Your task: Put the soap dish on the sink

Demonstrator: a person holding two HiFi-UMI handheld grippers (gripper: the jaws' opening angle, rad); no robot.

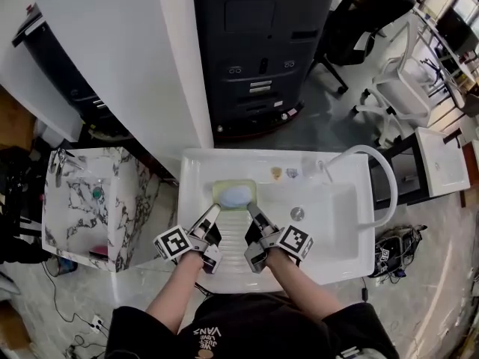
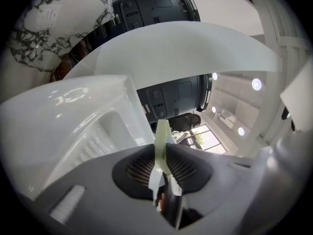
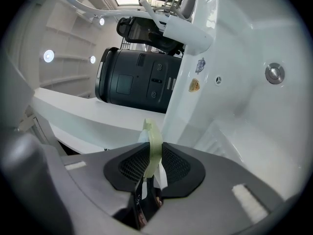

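Room: we look down on a workshop floor with a white sink [image 1: 350, 254] at centre, a dark machine [image 1: 258, 51] at 12 o'clock beyond it and a marbled basin [image 1: 82, 200] at 9 o'clock.
Soap dish: pale green soap dish [image 1: 218, 189], with a blue soap [image 1: 235, 195] lying in it. It hangs over the ribbed left part of the sink's bowl, the drain [image 1: 297, 214] at its 3 o'clock. We cannot tell whether its underside touches the ribs.
Left gripper: the left gripper [image 1: 215, 210] comes in from 7 o'clock, its jaws closed narrow on the dish's thin rim at the near left corner.
Right gripper: the right gripper [image 1: 252, 209] comes in from 5 o'clock, its jaws pinching the same rim at the near right corner.
Arms: both forearms reach forward side by side, the grippers near level and angled toward each other.
Handling: we judge the dish light and stiff, probably plastic. The rim is thin and smooth, so it may pivot or slip in the pads.
Hold: a grip at two corners suits it; we would keep it flat, since the loose soap could slide out.
Progress: the dish is over the sink but not yet released.
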